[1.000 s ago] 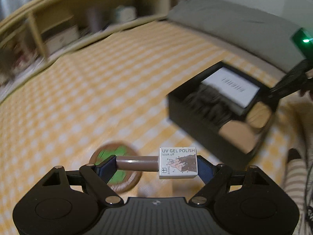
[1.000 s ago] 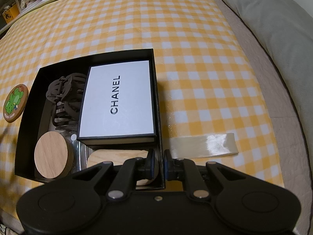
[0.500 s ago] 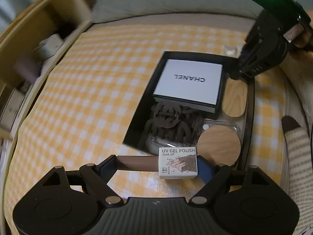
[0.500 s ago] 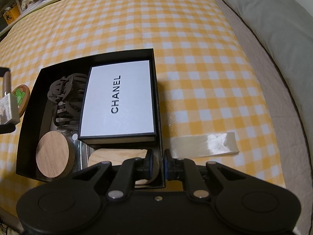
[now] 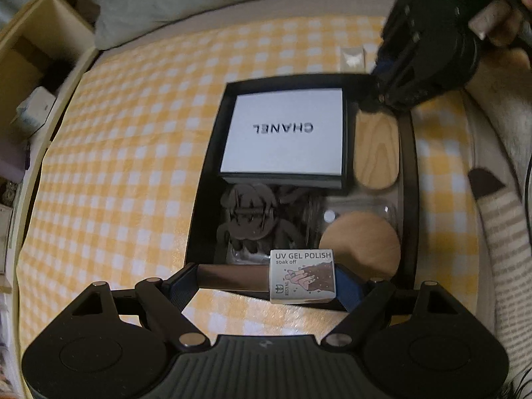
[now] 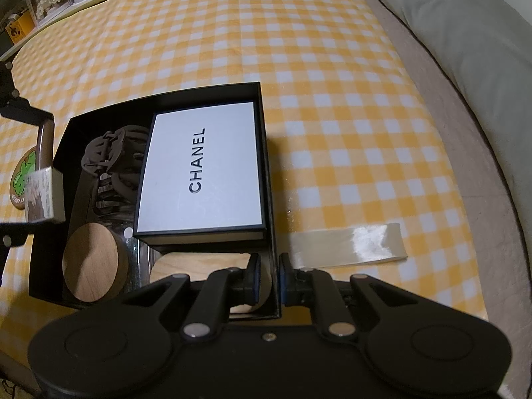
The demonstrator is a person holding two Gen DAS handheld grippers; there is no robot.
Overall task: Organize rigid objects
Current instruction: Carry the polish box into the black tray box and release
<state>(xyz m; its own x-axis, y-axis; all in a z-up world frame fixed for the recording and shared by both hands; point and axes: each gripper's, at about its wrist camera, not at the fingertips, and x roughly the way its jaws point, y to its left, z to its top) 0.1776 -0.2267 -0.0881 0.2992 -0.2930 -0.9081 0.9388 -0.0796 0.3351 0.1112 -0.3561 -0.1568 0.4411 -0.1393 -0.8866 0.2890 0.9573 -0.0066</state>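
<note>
My left gripper (image 5: 266, 282) is shut on a UV gel polish bottle (image 5: 301, 276), held sideways above the near edge of an open black box (image 5: 199, 199). The bottle also shows in the right wrist view (image 6: 43, 179). The box holds a white Chanel box (image 5: 282, 136), brown hair claws (image 5: 252, 219), a round wooden lid (image 5: 360, 246) and an oval wooden piece (image 5: 375, 153). My right gripper (image 6: 267, 279) is shut on the black box's wall (image 6: 269, 199) at its near right corner.
The box sits on a yellow checked cloth (image 6: 299, 50). A clear plastic strip (image 6: 349, 242) lies right of the box. A round green coaster (image 6: 23, 176) lies left of it. A grey pillow (image 6: 465, 33) is at the far right; shelves (image 5: 26, 66) stand beyond the cloth.
My left gripper has carried the polish bottle from over the coaster to over the black box's edge. The right gripper has kept its hold on the box wall.
</note>
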